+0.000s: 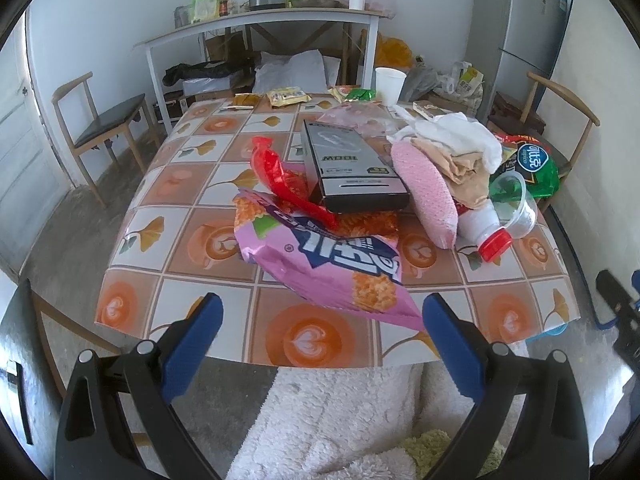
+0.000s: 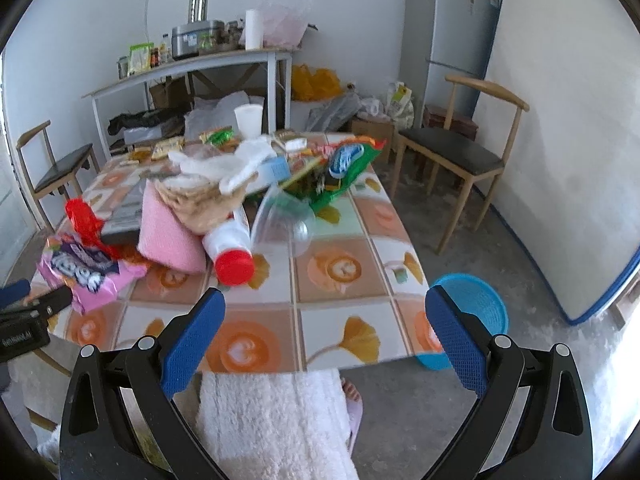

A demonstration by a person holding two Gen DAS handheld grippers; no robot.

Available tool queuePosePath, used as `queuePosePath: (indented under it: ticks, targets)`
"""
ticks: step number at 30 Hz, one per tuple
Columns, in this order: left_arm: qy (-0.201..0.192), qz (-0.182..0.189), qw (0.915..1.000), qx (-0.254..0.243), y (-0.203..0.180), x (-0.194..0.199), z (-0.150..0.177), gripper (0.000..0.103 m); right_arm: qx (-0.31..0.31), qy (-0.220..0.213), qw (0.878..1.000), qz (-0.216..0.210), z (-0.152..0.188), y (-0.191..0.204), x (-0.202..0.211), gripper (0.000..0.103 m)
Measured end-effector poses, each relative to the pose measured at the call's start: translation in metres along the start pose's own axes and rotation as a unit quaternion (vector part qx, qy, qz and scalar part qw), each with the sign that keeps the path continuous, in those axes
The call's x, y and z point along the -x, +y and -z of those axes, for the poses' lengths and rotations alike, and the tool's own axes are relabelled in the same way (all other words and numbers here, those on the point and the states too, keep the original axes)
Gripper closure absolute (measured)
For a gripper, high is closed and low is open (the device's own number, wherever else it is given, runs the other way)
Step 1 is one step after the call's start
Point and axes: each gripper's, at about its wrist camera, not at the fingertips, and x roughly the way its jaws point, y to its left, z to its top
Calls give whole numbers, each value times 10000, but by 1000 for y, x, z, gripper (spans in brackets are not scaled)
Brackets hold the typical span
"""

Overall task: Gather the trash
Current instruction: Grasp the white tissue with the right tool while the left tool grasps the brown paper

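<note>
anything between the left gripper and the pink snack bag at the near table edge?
Nothing visible. The left gripper is open and empty, and the pink snack bag lies straight ahead on the table, its near corner overhanging toward the jaws. A red wrapper and a dark box sit behind it.

The left gripper [image 1: 322, 336], a black plastic frame with two blue textured finger pads [image 1: 192, 344], is held level and low, its jaws spread wide with nothing between them. The right gripper [image 2: 324, 334], built the same with black linkages and blue ribbed pads [image 2: 456, 340], is likewise spread wide and holds nothing. Each shows at the edge of the other's view: the right one as a dark shape at the far right of the left wrist view, the left one as a black body at the far left of the right wrist view. Below, the person's legs in white fleecy cloth [image 2: 276, 428] and a bare foot in a pale slipper [image 2: 354, 400] show.
</note>
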Motion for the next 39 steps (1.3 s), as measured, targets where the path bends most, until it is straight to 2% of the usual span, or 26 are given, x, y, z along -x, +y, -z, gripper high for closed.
queuePosePath:
  ticks: [6,9,13,15,19,23,27,30,34,36,39]
  targets:
    - [-126,63,9997,182,19,-9,-6,6,-115,-450,9981,-398,-26,10,1,7]
    - [-372,193,9988,253,31,-9,-8,6,-183,-476,9962,-703,-33,20,-6,7]
    - [-705,508,9959,252,50,-9,-11,6,-202,-274,9917,-1243,-35,36,-22,7]
    - [-754,673,9942,376,64,-11,-13,6,-175,-75,9886,-1495,-33,44,-33,11]
    - [-791,814,9917,599,88,-19,-23,12,-120,170,9868,-1606,-33,54,-46,18]
    - [-806,1227,9847,934,102,-29,-39,20,-187,350,9846,-1700,-34,57,-58,23]
    - [-973,1656,9777,853,94,-34,-58,29,-314,517,9831,-1730,-38,54,-70,31]
    - [-988,2206,9679,684,80,-32,-74,34,-382,518,9830,-1719,-45,48,-76,35]
    - [-932,2775,9554,392,54,-30,-94,43,-587,430,9780,-1956,-60,41,-83,38]
    - [-826,2833,9550,313,44,-33,-101,47,-763,412,9747,-2060,-70,38,-91,39]
    - [-588,2835,9568,253,32,-44,-110,56,-821,450,9758,-1978,-86,38,-107,44]
